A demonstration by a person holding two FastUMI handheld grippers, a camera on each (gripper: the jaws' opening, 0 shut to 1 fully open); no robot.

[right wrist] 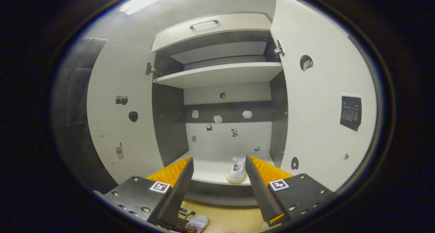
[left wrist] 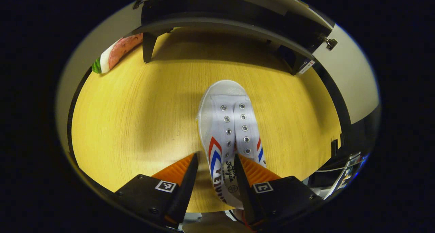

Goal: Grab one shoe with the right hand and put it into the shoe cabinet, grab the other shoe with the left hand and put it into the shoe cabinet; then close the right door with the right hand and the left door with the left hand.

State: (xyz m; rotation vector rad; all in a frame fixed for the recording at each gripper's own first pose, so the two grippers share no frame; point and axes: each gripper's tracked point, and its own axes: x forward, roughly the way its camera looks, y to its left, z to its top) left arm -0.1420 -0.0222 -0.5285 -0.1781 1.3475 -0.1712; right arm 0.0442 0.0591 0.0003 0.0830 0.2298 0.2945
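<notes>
In the left gripper view, a white canvas shoe with red and blue chevrons on its sides is seen lying on the yellow wooden floor, its toe pointing away from the camera toward the base of the shoe cabinet. The heel end of the shoe is set between the two fingers of the left gripper. The jaws are spread to either side of it, but whether both fingers press on the shoe cannot be told. A red, white and green object is seen lying on the floor at the upper left, beside a cabinet leg.

In the right gripper view, the shoe cabinet is seen from the front with the left door and the right door both swung open. A second white shoe is seen resting on the lowest shelf, toward its right side and near the front edge. The right gripper is held in front of the cabinet with its jaws released and nothing between them. Small stickers are seen on the doors and on the back wall.
</notes>
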